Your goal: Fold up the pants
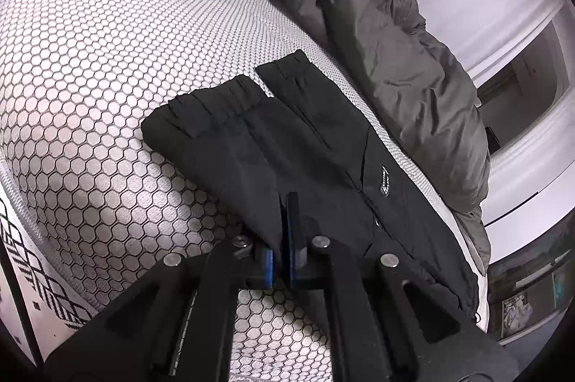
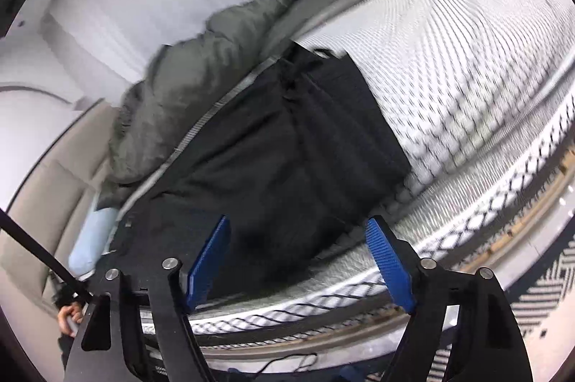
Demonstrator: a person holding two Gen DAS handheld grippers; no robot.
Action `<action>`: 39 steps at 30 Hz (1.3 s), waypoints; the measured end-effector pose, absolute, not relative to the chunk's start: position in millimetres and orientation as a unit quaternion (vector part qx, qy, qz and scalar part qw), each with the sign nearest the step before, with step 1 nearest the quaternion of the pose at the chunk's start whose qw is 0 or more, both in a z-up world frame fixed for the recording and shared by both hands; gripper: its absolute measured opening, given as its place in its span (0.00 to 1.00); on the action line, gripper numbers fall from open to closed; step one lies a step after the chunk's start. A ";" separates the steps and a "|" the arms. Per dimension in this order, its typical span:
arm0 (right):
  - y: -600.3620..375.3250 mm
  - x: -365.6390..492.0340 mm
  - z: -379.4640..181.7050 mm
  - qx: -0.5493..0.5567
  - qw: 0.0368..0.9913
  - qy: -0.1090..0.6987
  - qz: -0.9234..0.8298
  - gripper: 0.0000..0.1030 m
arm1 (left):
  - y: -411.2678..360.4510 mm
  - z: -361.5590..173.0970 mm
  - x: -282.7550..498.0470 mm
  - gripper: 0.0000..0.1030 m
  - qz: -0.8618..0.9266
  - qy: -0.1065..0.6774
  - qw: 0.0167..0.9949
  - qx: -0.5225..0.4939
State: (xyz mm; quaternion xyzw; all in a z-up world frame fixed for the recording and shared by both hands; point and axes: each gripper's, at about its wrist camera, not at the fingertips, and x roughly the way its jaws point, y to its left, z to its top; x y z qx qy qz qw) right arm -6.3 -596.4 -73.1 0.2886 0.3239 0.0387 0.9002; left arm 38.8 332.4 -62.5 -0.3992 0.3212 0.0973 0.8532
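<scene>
Left gripper [image 1: 285,220] clamped on black pants [image 1: 273,145] edge; right gripper [image 2: 298,259] wide apart, empty; honeycomb-textured mattress [image 1: 93,58] beneath.

The left gripper [image 1: 285,231] is made of black plastic, with two thick black arms, round silver screws on top, and thin blue pads on the inner sides of its fingers. The right gripper [image 2: 298,259] looks the same: black arms with long slots cut in them, shiny round silver screws at the joints, and bright blue pads [image 2: 390,265] with a bumpy, ridged face. At the bottom left of the right wrist view, a bit of the person's hand [image 2: 68,319] peeks out beside a thin black rod.
</scene>
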 end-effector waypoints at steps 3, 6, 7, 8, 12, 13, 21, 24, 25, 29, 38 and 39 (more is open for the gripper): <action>-593.2 -2.5 -72.7 0.285 0.901 0.326 0.026 0.68 | 334.4 -66.7 32.6 0.02 0.097 0.326 0.851 -0.400; -586.3 -1.7 -50.4 0.269 0.917 0.290 0.046 0.68 | 336.0 -73.4 31.2 0.02 0.096 0.331 0.845 -0.409; -585.7 -0.9 -46.0 0.268 0.920 0.280 0.055 0.68 | 335.9 -74.2 30.8 0.02 0.096 0.330 0.845 -0.410; -587.2 0.8 -44.6 0.272 0.922 0.269 0.062 0.68 | 335.9 -75.4 30.1 0.02 0.095 0.330 0.845 -0.410; -599.9 12.6 -71.3 0.325 0.898 0.292 0.057 0.64 | 336.0 -80.8 28.2 0.02 0.097 0.336 0.841 -0.413; -600.4 13.2 -77.2 0.330 0.895 0.294 0.055 0.61 | 335.8 -82.8 27.5 0.02 0.099 0.337 0.840 -0.414; -598.3 16.6 -67.8 0.329 0.900 0.280 0.050 0.09 | 325.4 -70.0 18.3 0.00 0.111 0.328 0.860 -0.374; -600.2 -5.6 -58.2 0.312 0.908 0.277 0.044 0.09 | 322.8 -69.7 4.7 0.00 0.111 0.328 0.865 -0.362; -601.9 -11.3 -59.8 0.312 0.907 0.278 0.044 0.09 | 322.9 -70.6 2.1 0.00 0.109 0.329 0.864 -0.365; -606.1 -15.7 -63.0 0.315 0.906 0.280 0.042 0.09 | 321.2 -63.2 3.9 0.00 0.111 0.324 0.867 -0.360; -589.9 9.2 5.3 0.281 0.936 0.209 0.043 0.09 | 323.8 -14.9 46.7 0.00 0.108 0.300 0.883 -0.346; -588.1 17.4 14.0 0.275 0.939 0.202 0.045 0.09 | 325.0 -9.1 57.9 0.00 0.106 0.298 0.884 -0.345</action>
